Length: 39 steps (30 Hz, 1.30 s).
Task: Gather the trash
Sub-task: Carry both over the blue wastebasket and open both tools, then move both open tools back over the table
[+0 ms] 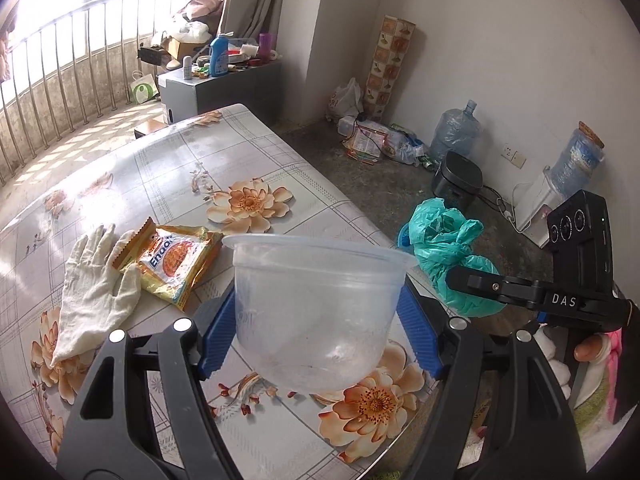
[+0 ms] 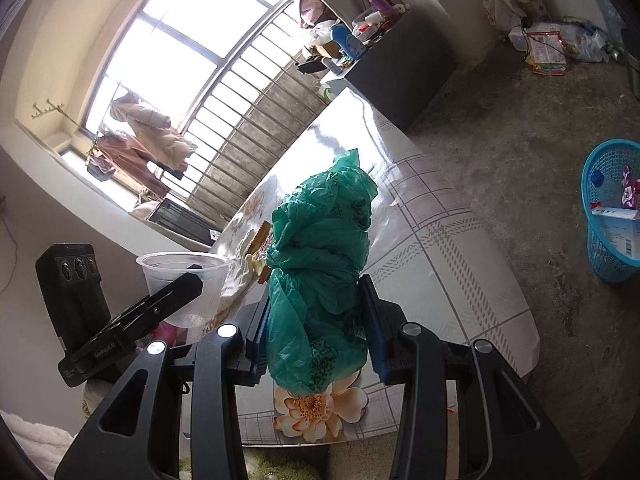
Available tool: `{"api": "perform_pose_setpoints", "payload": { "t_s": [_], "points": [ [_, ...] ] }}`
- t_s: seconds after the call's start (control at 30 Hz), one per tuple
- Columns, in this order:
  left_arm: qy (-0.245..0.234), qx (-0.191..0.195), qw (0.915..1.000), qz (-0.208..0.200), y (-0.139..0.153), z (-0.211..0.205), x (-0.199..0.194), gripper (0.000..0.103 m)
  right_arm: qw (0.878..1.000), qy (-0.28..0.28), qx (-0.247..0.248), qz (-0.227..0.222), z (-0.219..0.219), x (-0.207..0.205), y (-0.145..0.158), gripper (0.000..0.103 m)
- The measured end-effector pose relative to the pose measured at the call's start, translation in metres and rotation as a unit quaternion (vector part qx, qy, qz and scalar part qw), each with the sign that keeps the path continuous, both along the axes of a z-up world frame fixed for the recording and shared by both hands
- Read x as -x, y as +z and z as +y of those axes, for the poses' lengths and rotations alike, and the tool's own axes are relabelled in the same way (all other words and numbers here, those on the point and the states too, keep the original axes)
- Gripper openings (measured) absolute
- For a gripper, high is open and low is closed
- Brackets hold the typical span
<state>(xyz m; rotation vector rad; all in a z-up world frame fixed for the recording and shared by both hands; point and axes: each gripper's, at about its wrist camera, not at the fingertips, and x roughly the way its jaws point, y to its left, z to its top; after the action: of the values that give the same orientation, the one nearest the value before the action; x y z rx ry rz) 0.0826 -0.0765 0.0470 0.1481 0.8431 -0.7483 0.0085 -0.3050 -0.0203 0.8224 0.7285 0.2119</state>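
**Clear plastic and green film, one piece of trash in each gripper**

Clear plastic fills the left wrist view: a see-through tub (image 1: 316, 312) sits between the blue pads of the left gripper (image 1: 316, 320), its rim up and its rounded base over the flowered tablecloth (image 1: 248, 152). The jaws stand wide and press against the tub's two sides, so the tub is held. To the tub's left a white cloth glove (image 1: 94, 292) lies flat on the table, and a yellow-orange snack wrapper (image 1: 172, 264) lies just beside it, touching the glove's fingers.

The right gripper (image 2: 316, 320) has its jaws about half closed on a crumpled green plastic bag (image 2: 320, 264), which bulges up and out between the blue pads. In the right wrist view the bag hangs over the near edge of the table. On the concrete floor, well apart to the right, stands a blue mesh basket (image 2: 608, 256) with a box and some wrappers inside. In the left wrist view, a fingertip shows at the right gripper's handle.
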Motion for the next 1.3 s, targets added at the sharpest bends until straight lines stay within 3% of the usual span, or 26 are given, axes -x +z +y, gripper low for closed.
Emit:
{"api": "perform_pose_setpoints", "payload": {
  "t_s": [0.13,0.27,0.47,0.6,0.8,0.9,0.97,1.03,1.13,1.3],
  "points": [
    [-0.044,-0.004,0.999,-0.004,0.002,-0.049,-0.003,0.069,0.999,-0.053,-0.01,-0.005,-0.036,0.015,-0.003,0.039],
    [-0.095,-0.005,0.9954,0.008,-0.002,-0.108,-0.007,0.069,0.99,-0.142,-0.02,-0.003,-0.088,0.04,-0.01,0.039],
    [-0.167,-0.01,0.9846,0.051,-0.021,-0.209,-0.016,0.069,0.952,-0.301,-0.019,0.044,-0.173,0.09,-0.039,0.039],
    [-0.207,-0.024,0.9743,0.084,-0.049,-0.287,-0.023,0.069,0.927,-0.365,-0.029,0.078,-0.212,0.11,-0.071,0.039],
    [-0.244,-0.063,0.9623,0.101,-0.108,-0.395,-0.028,0.069,0.908,-0.399,-0.03,0.123,-0.258,0.1,-0.119,0.039],
    [-0.252,-0.083,0.9587,0.102,-0.139,-0.436,-0.035,0.07,0.907,-0.396,-0.023,0.14,-0.281,0.083,-0.141,0.039],
    [-0.251,-0.097,0.9569,0.109,-0.164,-0.462,-0.042,0.074,0.907,-0.392,-0.017,0.152,-0.298,0.069,-0.16,0.045],
    [-0.243,-0.105,0.9577,0.114,-0.185,-0.477,-0.049,0.077,0.903,-0.394,-0.013,0.172,-0.313,0.057,-0.185,0.056],
    [-0.23,-0.1,0.9606,0.12,-0.197,-0.485,-0.057,0.077,0.898,-0.388,-0.028,0.203,-0.327,0.045,-0.219,0.056],
    [-0.222,-0.075,0.9641,0.125,-0.183,-0.475,-0.068,0.077,0.897,-0.396,-0.034,0.193,-0.319,0.051,-0.223,0.056]
  ]
}}
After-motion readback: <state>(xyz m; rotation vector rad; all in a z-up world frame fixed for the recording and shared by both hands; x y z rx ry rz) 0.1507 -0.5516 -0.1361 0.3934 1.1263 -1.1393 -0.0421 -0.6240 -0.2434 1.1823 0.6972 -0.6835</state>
